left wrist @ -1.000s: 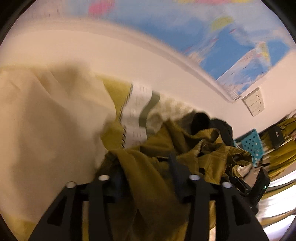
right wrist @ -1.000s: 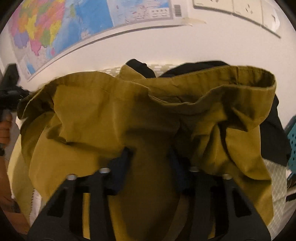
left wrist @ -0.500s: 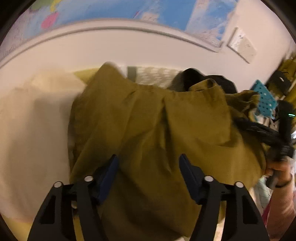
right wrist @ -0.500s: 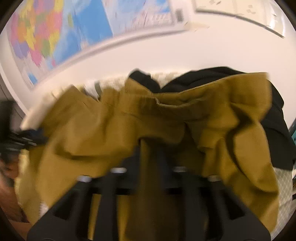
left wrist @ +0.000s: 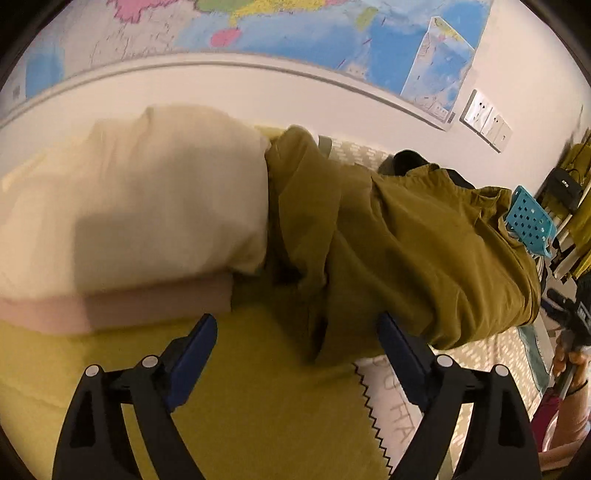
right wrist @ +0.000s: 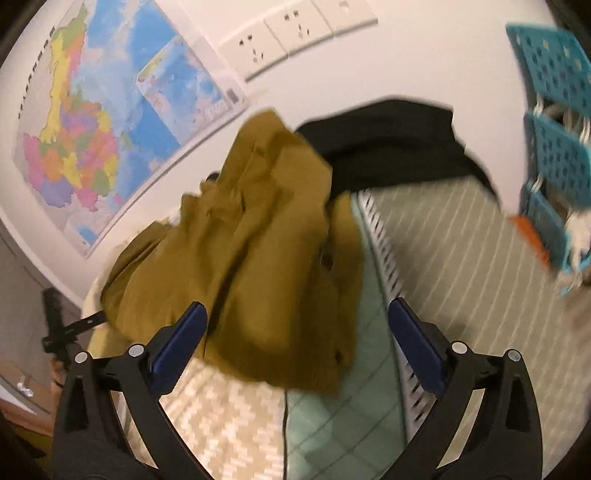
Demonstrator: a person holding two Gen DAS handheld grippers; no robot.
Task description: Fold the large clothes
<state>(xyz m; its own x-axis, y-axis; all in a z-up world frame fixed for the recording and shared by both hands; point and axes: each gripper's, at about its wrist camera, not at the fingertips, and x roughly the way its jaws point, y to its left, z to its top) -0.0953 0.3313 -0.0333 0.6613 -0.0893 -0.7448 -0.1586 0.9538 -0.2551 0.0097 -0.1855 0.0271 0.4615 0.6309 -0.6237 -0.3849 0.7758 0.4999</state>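
An olive-mustard garment [left wrist: 406, 251] lies crumpled on the patterned bed cover [right wrist: 454, 258], next to a stack of folded cream and pink clothes [left wrist: 140, 221]. My left gripper [left wrist: 295, 332] hangs just in front of the garment's near edge, jaws opening, nothing pressed between the pads. In the right wrist view the same garment [right wrist: 266, 266] lies in a heap; my right gripper [right wrist: 295, 321] is pulled back from it, jaws opening wide, the cloth's near edge lying loose between the fingers. A black garment [right wrist: 391, 147] lies behind it.
A wall with a map [right wrist: 110, 122] and sockets [right wrist: 291, 29] runs behind the bed. A teal perforated rack [right wrist: 554, 155] stands at the right. A yellow-green cloth [left wrist: 240, 398] covers the near surface. The other hand and gripper [left wrist: 572, 325] show at the right edge.
Both grippers let go of the olive garment and drew back with jaws spreading. The garment dropped into a heap on the bed beside the folded stack.
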